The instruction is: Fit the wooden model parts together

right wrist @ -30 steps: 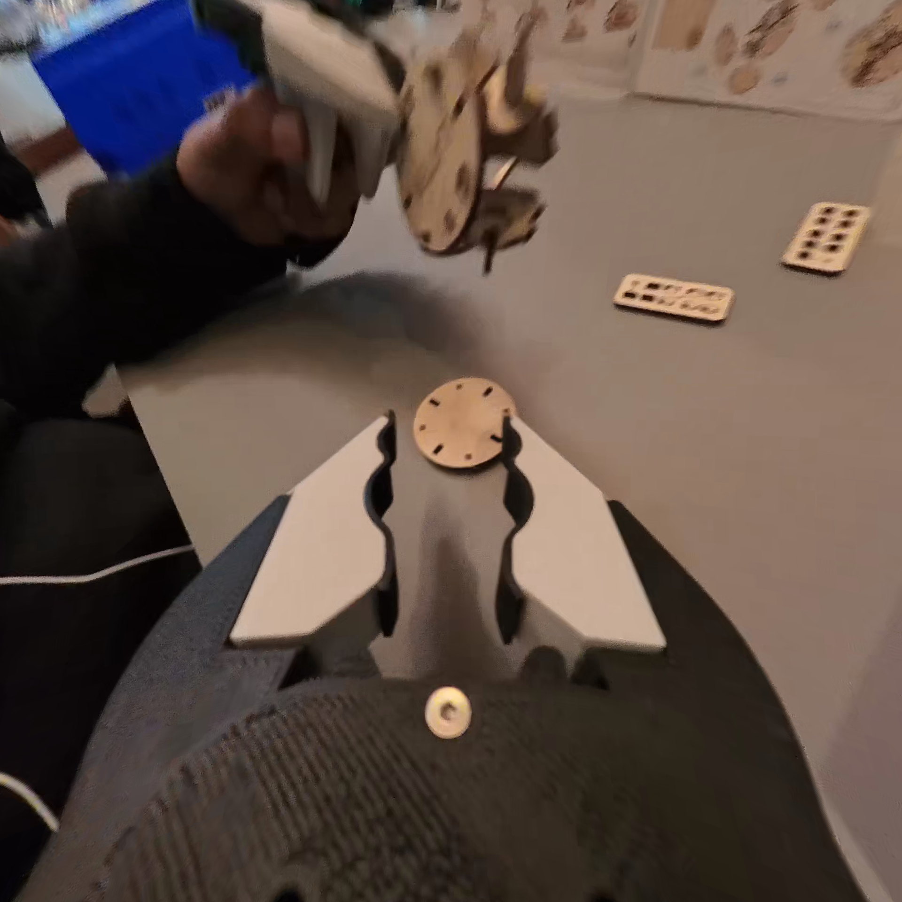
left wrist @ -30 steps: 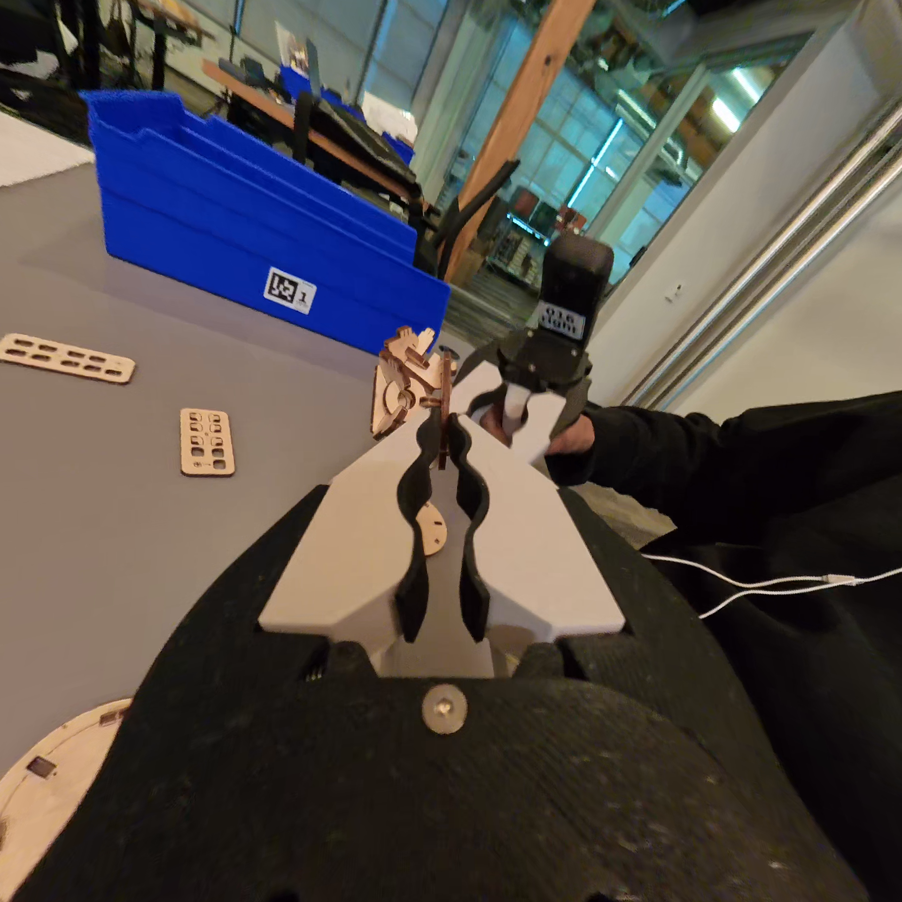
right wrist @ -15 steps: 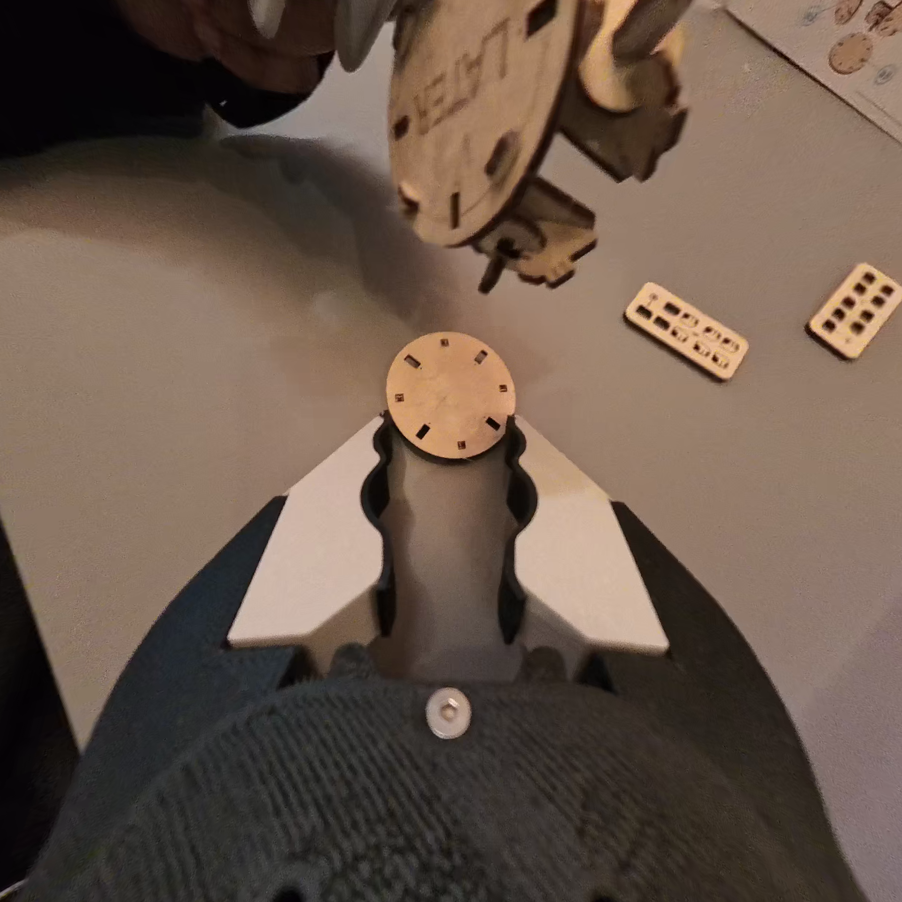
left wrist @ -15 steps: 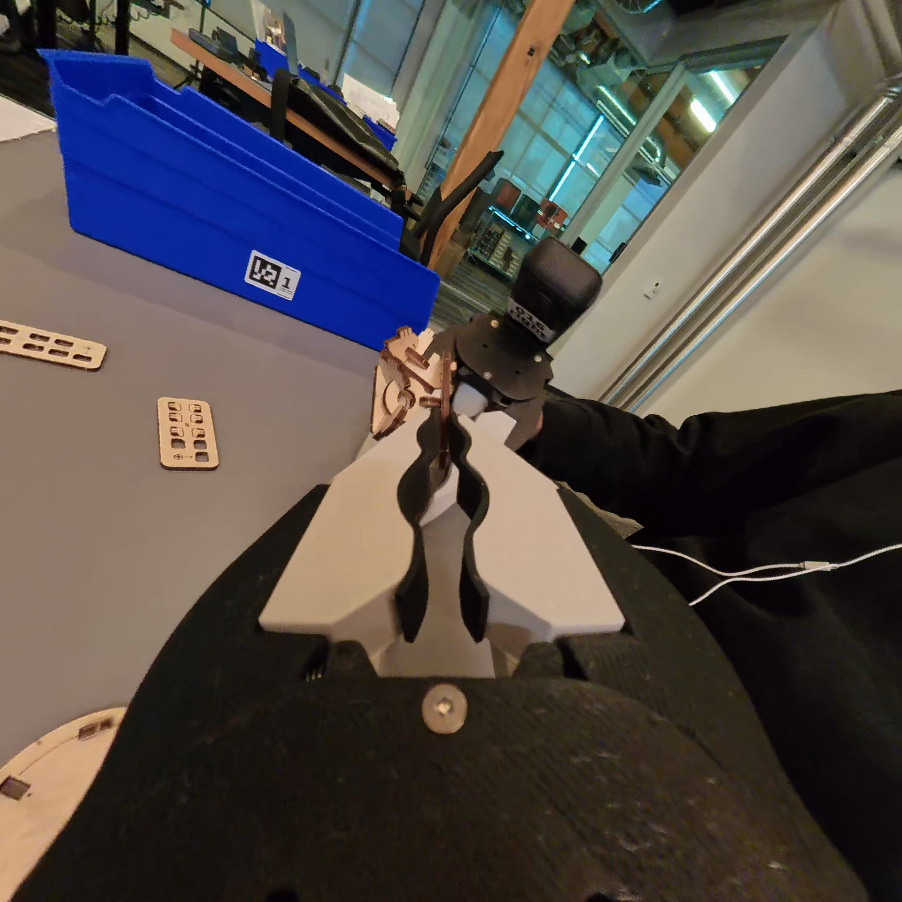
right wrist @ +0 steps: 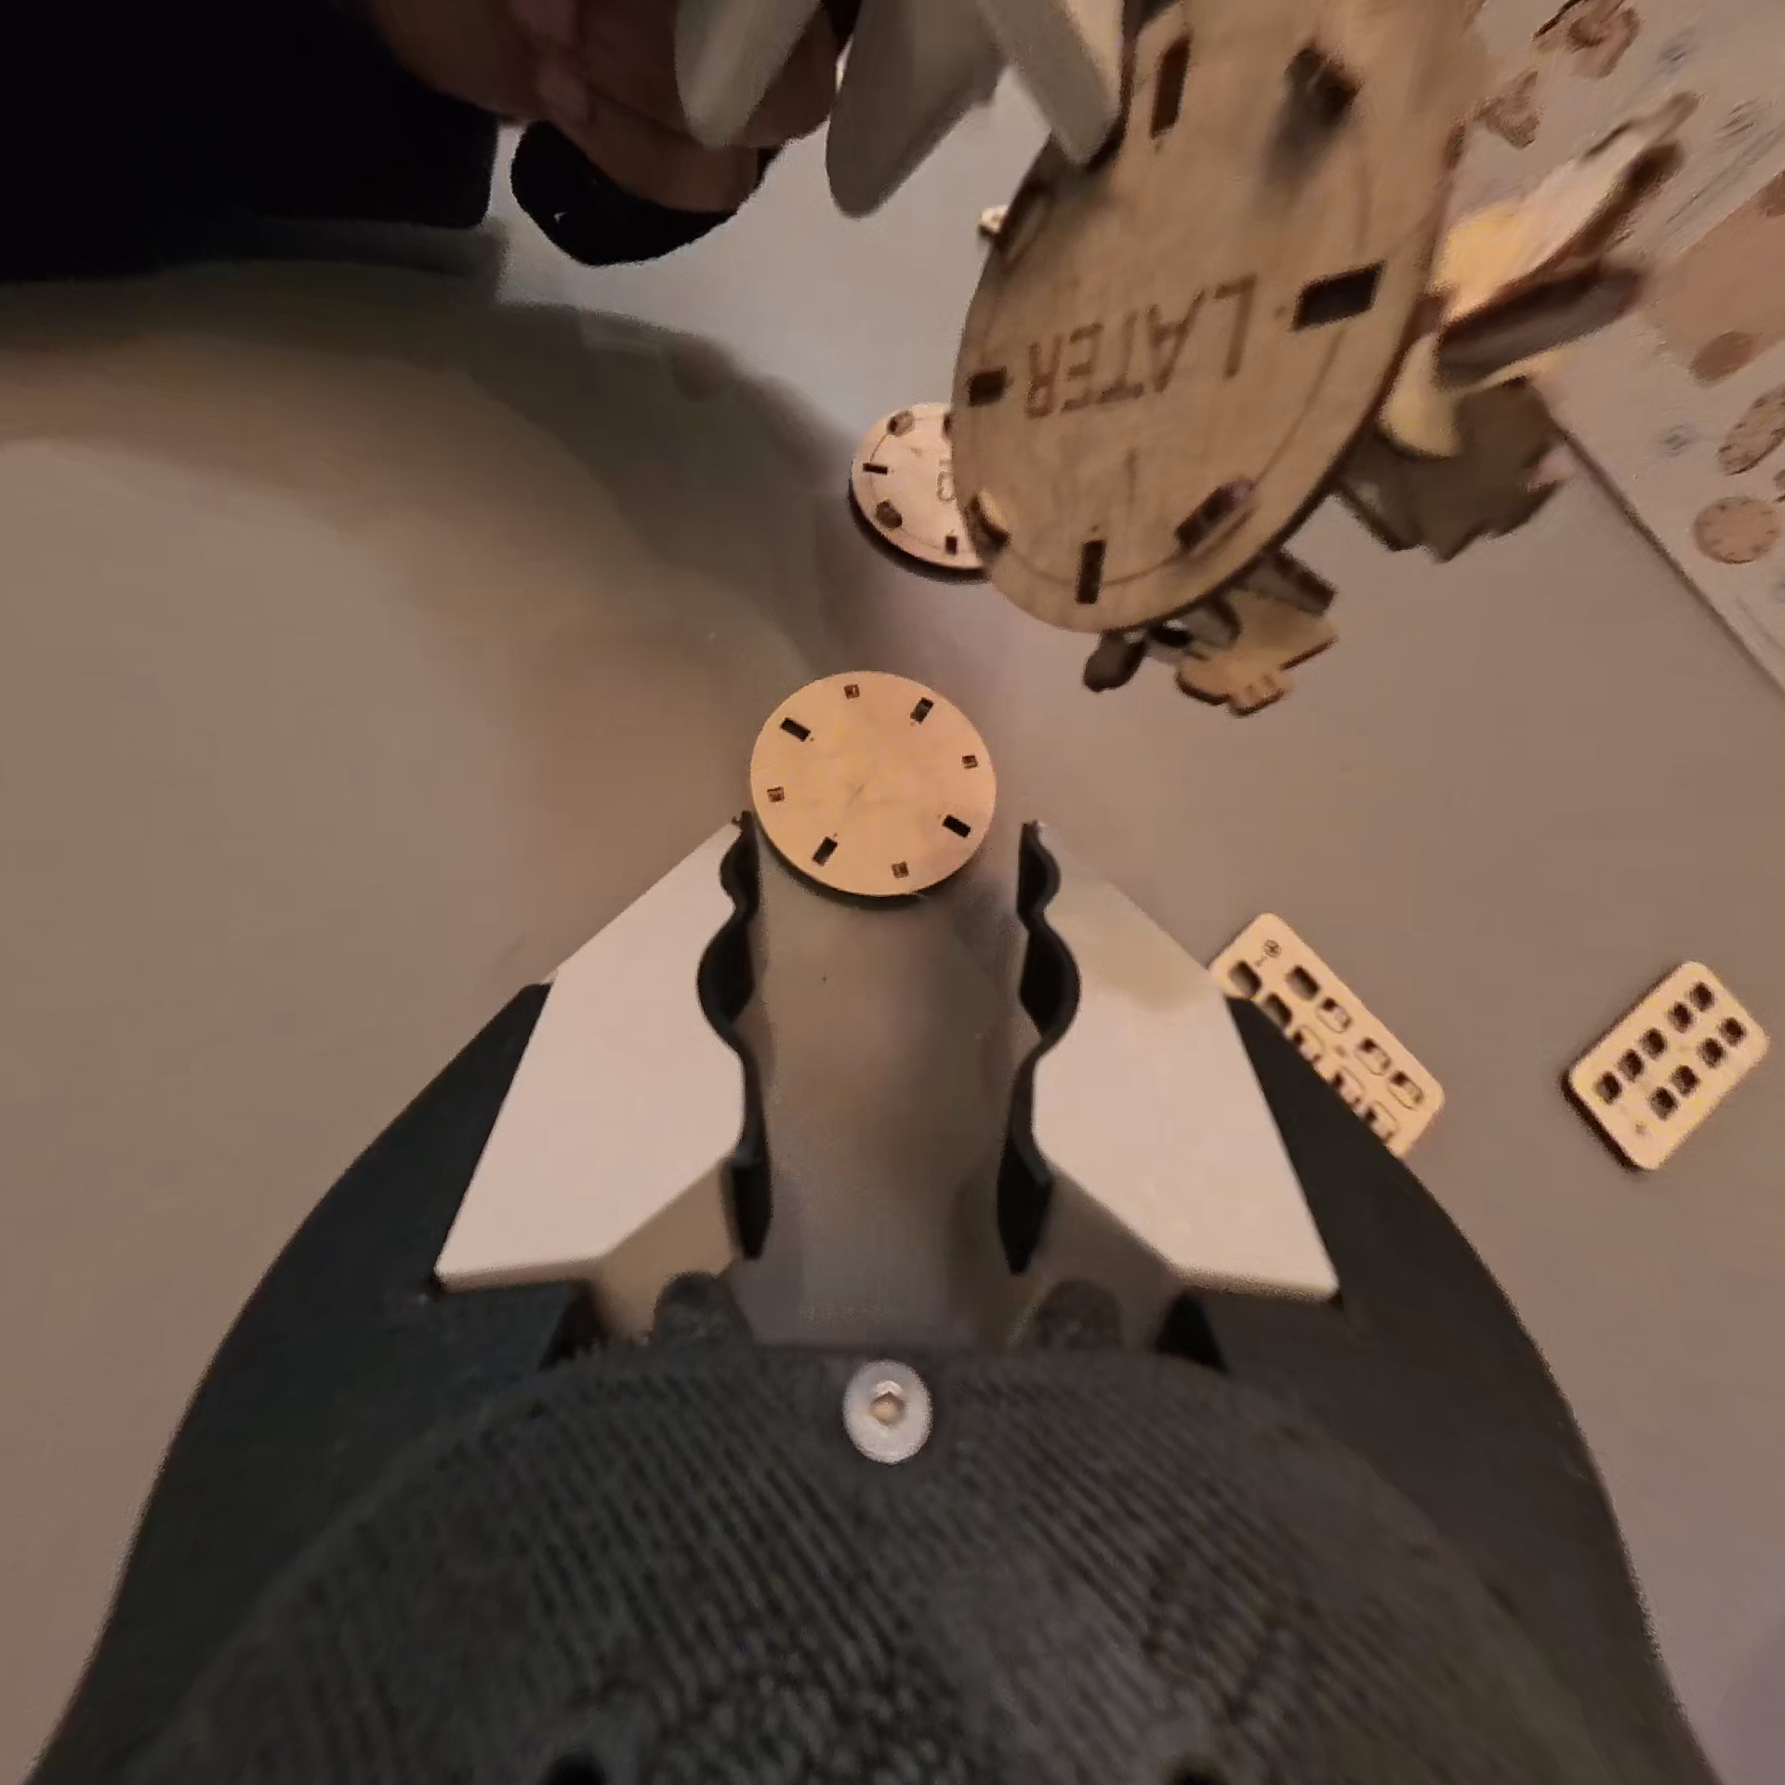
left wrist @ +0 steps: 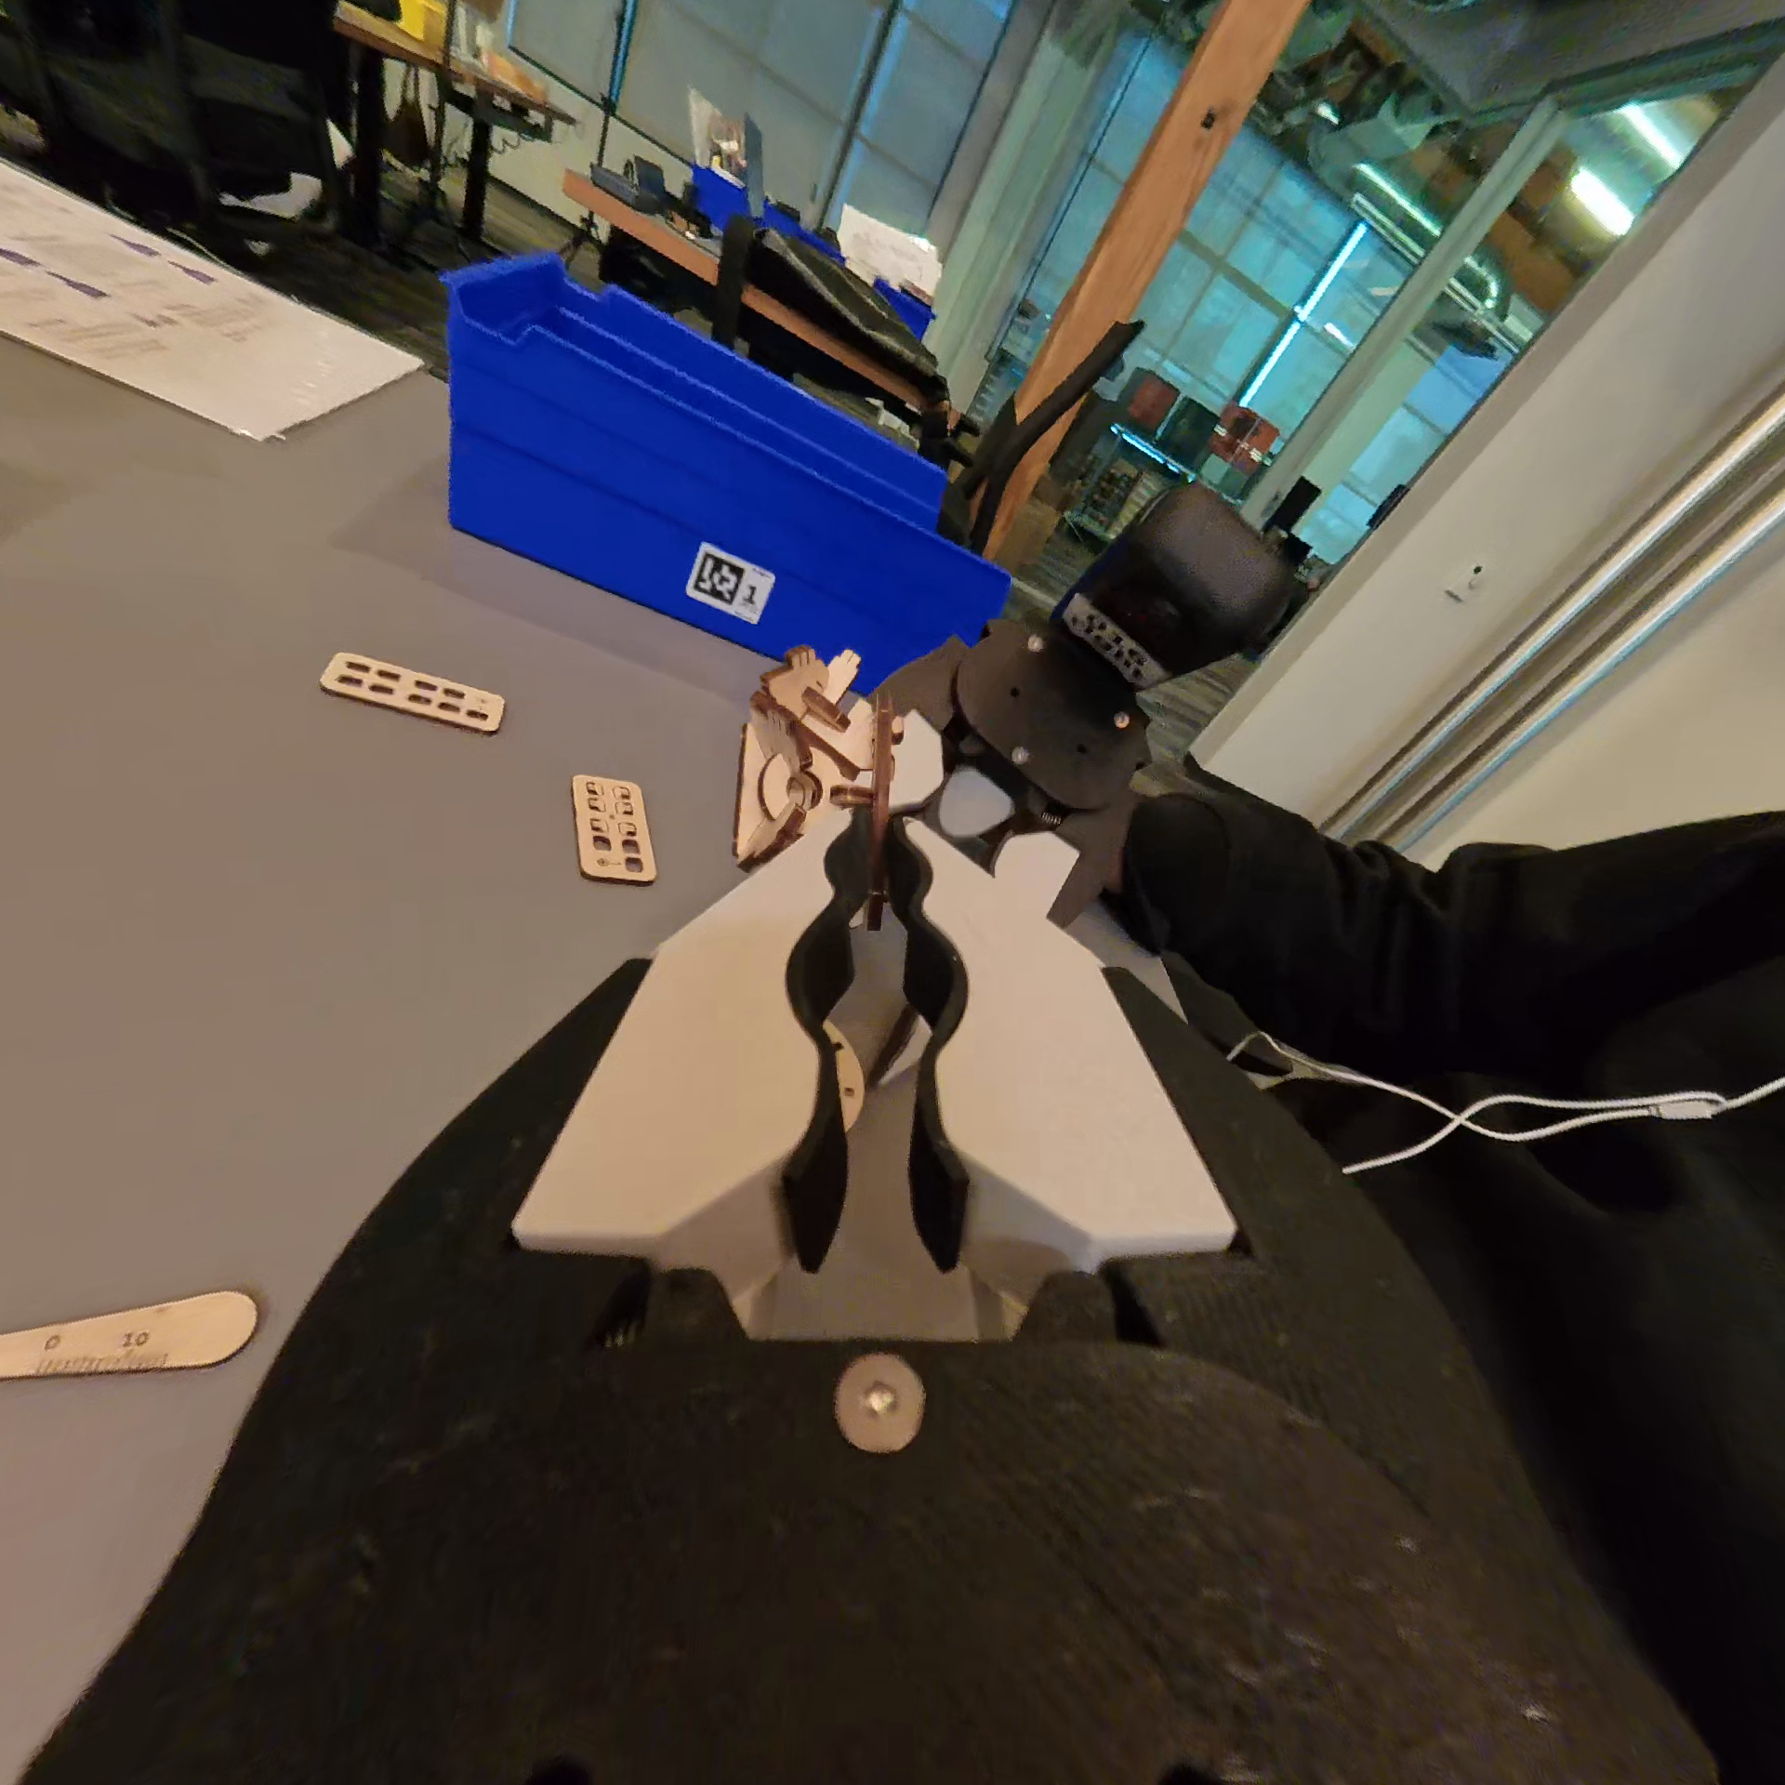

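Left gripper point(left wrist: 877, 850) pinching wooden assembly point(left wrist: 807, 763) by its disc edge at frame centre; right gripper point(right wrist: 884, 850) spread around loose disc point(right wrist: 872, 784) flat on table point(right wrist: 338, 773); probably light, stiff, thin, so edge grip.

The wooden model point(left wrist: 807, 763) at frame centre is pale, matt plywood with dark scorched edges, like the slotted strips point(left wrist: 413, 691) and the round disc point(right wrist: 872, 794) lying on the smooth, matt grey table point(left wrist: 193, 918). The blue bin point(left wrist: 618, 454) looks like hard plastic with a slight sheen. Each gripper has matt white plastic fingers point(right wrist: 618, 1091), black rubbery pads and a rough, ridged black body.
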Demonstrator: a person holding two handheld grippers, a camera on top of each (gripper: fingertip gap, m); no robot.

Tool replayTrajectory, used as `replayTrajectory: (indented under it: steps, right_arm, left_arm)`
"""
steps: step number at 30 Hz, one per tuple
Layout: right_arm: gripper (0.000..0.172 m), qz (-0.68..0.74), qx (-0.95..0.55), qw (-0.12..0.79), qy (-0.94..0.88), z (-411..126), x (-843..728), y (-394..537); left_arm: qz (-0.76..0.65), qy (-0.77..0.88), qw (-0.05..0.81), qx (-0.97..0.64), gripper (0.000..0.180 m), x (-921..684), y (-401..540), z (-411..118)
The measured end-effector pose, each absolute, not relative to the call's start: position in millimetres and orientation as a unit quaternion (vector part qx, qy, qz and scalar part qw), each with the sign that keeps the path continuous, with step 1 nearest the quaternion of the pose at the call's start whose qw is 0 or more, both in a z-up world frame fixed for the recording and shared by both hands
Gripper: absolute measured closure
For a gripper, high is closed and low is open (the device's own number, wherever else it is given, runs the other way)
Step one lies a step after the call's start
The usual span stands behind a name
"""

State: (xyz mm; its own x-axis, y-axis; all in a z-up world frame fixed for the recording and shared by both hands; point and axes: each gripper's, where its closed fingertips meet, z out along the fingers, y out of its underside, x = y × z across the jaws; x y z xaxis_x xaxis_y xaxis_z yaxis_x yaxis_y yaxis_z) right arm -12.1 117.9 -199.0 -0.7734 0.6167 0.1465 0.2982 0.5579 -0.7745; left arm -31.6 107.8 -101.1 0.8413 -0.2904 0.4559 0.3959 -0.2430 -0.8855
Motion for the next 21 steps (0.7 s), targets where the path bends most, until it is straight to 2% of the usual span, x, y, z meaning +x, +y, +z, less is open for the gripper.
replayTrajectory:
  steps: [5,9,12,16,21]
  right_arm:
    - [0.114,0.461,-0.314,0.233,-0.797,-170,-4,139]
    - [0.127,0.585,-0.357,0.218,-0.695,-129,4,155]
    - [0.137,0.664,-0.364,0.169,-0.631,-108,8,155]
    - [0.144,0.666,-0.386,0.117,-0.628,-115,3,150]
    - [0.137,0.654,-0.397,0.055,-0.641,-126,0,136]
  left_arm:
    - [-0.329,-0.024,0.583,-0.743,0.18,-17,111,-113]
    - [-0.333,-0.025,0.566,-0.754,0.18,-14,112,-121]
    - [-0.351,-0.024,0.545,-0.761,0.18,-9,112,-127]
    - [-0.343,-0.023,0.53,-0.775,0.18,-11,109,-133]
    - [-0.371,-0.032,0.537,-0.757,0.18,-16,105,-126]
